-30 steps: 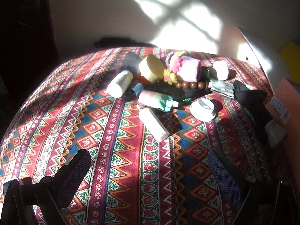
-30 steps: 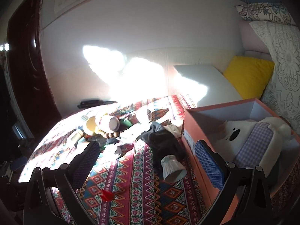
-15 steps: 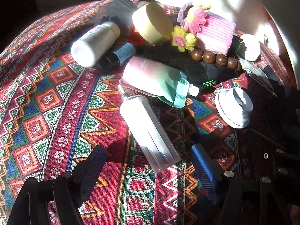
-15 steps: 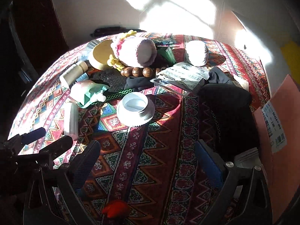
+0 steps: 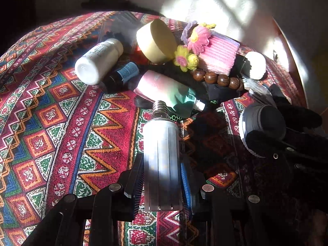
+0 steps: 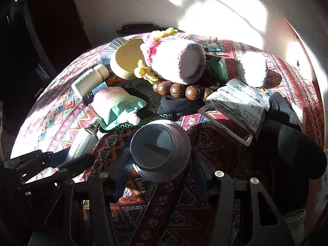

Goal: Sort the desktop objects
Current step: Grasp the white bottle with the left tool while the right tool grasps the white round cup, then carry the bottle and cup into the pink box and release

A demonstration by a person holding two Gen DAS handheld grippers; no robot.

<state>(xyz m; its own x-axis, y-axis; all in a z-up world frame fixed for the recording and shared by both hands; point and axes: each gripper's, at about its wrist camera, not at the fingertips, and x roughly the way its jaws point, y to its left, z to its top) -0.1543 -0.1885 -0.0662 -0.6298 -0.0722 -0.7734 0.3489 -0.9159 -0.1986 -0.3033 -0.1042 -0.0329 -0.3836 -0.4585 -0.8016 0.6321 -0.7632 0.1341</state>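
Sunlight falls in hard patches across a white wall and a patterned red tablecloth (image 5: 67, 127) crowded with small things. On the left wrist view, the left gripper (image 5: 162, 181) has its two fingers closed against the sides of a frosted LED bulb (image 5: 161, 155) that lies on the cloth, screw base pointing away toward the pile. Just beyond the base lies a pink-and-green squeeze pouch (image 5: 164, 89), with a white pill bottle (image 5: 98, 60) and a small dark vial with a blue label (image 5: 123, 74) to its left — behind them a round yellow tin (image 5: 155, 41), a pink knitted cup sleeve with yarn flowers (image 5: 213, 51) and a string of wooden beads (image 5: 217, 79). On the right wrist view, the right gripper (image 6: 161, 169) is clamped on a white plastic lamp shell (image 6: 161, 150), open mouth facing the camera, low over the cloth; whether it touches the cloth I cannot tell. Beyond it lie a barcoded packet (image 6: 242, 102) and black fabric (image 6: 287, 147) to the right.
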